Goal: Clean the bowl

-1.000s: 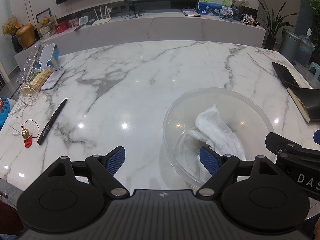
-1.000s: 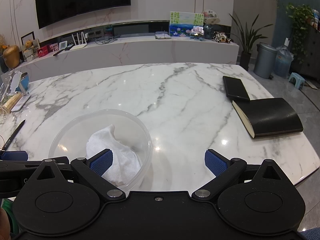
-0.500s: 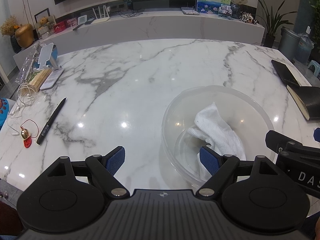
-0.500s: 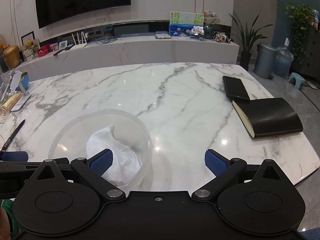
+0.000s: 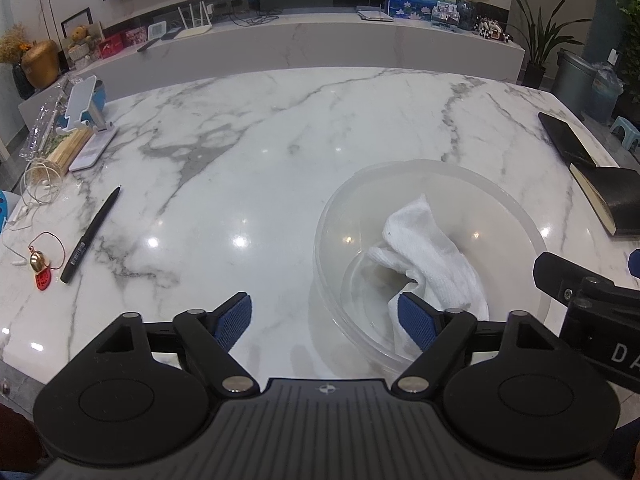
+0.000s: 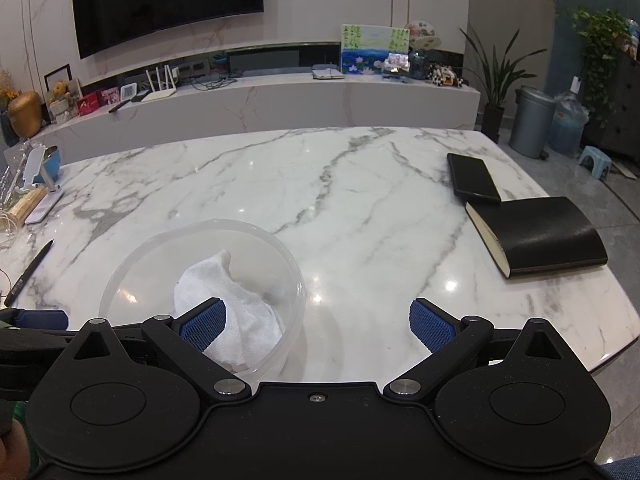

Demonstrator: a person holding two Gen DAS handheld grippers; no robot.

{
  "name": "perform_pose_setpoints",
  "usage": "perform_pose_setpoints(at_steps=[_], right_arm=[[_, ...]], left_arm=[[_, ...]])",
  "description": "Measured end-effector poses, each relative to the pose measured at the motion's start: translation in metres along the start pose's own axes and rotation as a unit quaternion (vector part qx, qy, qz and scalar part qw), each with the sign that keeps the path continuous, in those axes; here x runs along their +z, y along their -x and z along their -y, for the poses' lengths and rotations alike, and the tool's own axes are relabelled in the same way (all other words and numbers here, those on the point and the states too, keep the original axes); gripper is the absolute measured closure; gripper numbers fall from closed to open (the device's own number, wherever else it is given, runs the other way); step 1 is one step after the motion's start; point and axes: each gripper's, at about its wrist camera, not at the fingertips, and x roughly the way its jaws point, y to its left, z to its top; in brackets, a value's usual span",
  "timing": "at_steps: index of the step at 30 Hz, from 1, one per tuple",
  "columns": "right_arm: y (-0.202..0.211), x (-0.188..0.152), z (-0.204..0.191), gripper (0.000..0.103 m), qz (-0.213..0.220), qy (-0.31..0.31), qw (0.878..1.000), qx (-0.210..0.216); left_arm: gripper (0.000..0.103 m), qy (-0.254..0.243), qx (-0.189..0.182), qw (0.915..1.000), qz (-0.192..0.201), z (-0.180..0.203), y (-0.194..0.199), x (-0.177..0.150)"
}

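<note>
Marble table (image 5: pixel 320 152): cloth (image 5: pixel 428 256) in bowl (image 5: pixel 516 216).

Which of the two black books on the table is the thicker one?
The nearer black notebook, showing its cream page edges, is thicker. The slim black book just beyond it, touching its far corner, lies much flatter.

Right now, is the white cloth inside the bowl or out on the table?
Inside. The cloth lies crumpled within the clear bowl, its folds below the rim.

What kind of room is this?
Most likely a home living room: a wall-mounted television above a long media console, a marble table, and potted plants.
</note>
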Motion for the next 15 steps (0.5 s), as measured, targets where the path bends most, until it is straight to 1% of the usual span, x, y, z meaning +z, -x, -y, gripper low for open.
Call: perform_pose_setpoints(at_steps=[3,6,10,12,15], right_arm=[[0.001,0.0,0.001,0.004,0.001,0.0,1.0,0.002],[0.002,0.0,0.003,0.004,0.002,-0.003,1.0,0.002],[0.002,0.002,0.002,0.004,0.003,-0.005,1.0,0.004],[0.003,0.002,0.001,0.004,0.002,-0.006,1.0,0.007],[0.01,0.007,0.0,0.004,0.009,-0.004,1.0,0.016]], left_arm=[[0.033,-0.001,0.001,1.0,-0.005,0.001,-0.002,0.0],[0.035,-0.002,0.001,1.0,-0.01,0.002,-0.005,-0.001],[0.045,-0.004,0.002,0.9999,-0.016,0.003,-0.008,-0.001],[0.049,-0.004,0.002,0.9998,-0.019,0.002,-0.01,-0.002],[0.05,-0.004,0.001,0.9997,-0.023,0.003,-0.012,-0.002]])
